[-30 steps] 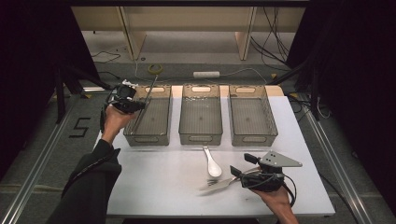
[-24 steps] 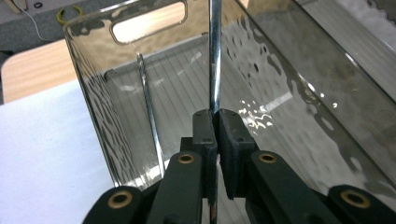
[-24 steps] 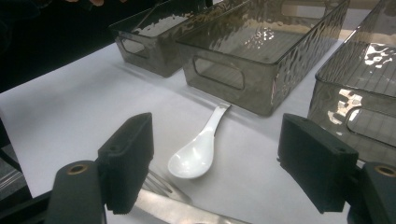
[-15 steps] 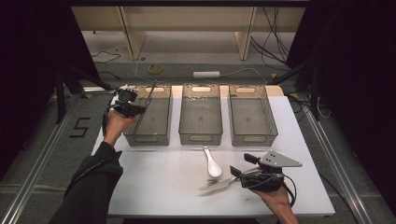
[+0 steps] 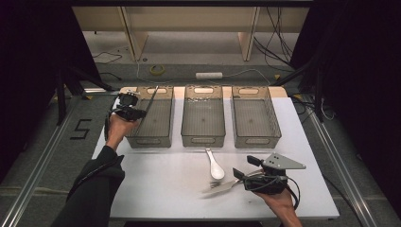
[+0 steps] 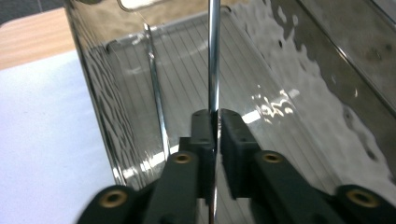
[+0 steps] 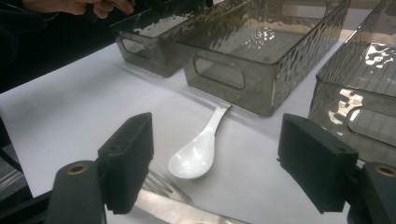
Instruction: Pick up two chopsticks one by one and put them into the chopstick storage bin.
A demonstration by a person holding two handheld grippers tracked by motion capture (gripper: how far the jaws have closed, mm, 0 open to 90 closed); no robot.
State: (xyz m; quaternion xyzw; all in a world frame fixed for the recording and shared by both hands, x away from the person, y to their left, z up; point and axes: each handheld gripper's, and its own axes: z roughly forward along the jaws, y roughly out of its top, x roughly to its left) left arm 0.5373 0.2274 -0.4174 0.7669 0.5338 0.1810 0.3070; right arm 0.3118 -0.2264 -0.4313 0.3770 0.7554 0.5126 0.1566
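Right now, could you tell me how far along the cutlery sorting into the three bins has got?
Nothing sits settled in a bin yet. In hand: the left hand-held gripper holds a slim metal utensil handle over the left smoky plastic bin, its jaws just easing open. Left: the white ceramic spoon and the metal fork still lie on the white table, before the open right hand-held gripper.

Place: you're working in a lab-style recording booth, not a home.
Surround: black curtains close you in on both sides.
Floor: aluminium rails, loose cables, a power strip, a taped "5".
Bench: a bare white table.
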